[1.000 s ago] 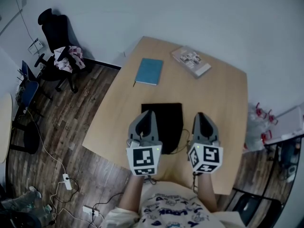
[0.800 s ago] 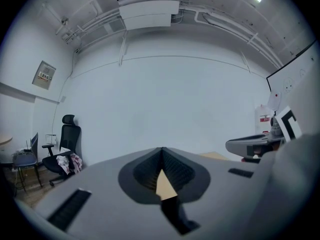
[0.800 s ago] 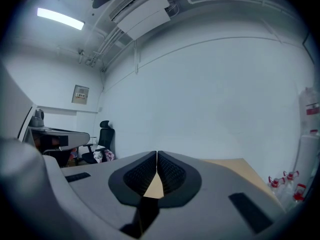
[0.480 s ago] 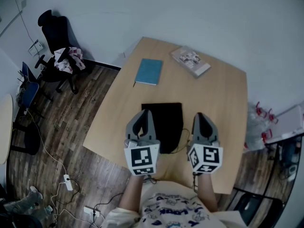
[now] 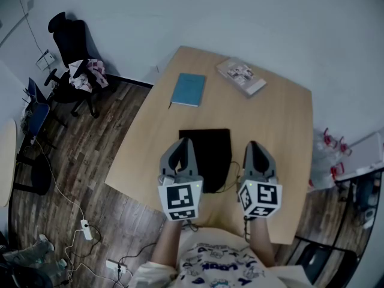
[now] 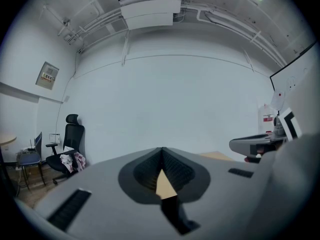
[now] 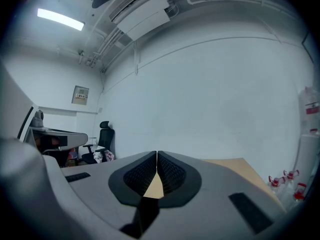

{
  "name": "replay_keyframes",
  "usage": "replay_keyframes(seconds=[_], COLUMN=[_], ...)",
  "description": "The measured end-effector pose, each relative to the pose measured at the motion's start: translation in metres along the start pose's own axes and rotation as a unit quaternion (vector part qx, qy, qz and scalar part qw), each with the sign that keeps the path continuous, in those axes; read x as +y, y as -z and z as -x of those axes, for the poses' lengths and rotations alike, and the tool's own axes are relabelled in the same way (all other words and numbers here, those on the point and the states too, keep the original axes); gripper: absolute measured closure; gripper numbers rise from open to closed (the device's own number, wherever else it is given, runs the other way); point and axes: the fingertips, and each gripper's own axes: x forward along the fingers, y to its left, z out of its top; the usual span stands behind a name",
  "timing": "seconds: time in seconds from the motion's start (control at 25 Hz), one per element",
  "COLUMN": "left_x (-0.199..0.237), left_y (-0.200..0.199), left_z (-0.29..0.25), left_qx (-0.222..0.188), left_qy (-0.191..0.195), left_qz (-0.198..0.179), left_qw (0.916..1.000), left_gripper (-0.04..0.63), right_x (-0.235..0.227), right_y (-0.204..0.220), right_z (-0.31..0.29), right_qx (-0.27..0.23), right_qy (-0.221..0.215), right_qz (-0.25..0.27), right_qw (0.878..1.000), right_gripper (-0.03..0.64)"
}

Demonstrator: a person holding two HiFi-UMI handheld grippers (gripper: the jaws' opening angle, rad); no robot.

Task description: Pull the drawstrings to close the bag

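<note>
Black bag [image 5: 210, 146] flat on table [image 5: 282, 119]; left tongs [image 5: 184, 140], right tongs [image 5: 254, 143] closed, seemingly empty.

No legible text anywhere — shirt [image 5: 211, 270] print too blurred.

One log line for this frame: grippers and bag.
left gripper: shut, empty | right gripper: shut, empty | bag: flat on table, not held
</note>
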Motion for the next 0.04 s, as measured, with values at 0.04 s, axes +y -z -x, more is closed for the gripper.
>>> replay_keyframes(seconds=[0.04], left_x=[-0.0003], left_y=[0.0000], left_z=[-0.0002], left_qx=[0.000], left_qy=[0.000], left_qz=[0.000], left_qw=[1.0000], left_gripper=[0.592], right_x=[-0.0009], right_y=[0.0015], right_z=[-0.0002], right_qx=[0.000], right_qy=[0.002], right_qz=[-0.002], right_qw=[1.000], right_gripper=[0.609])
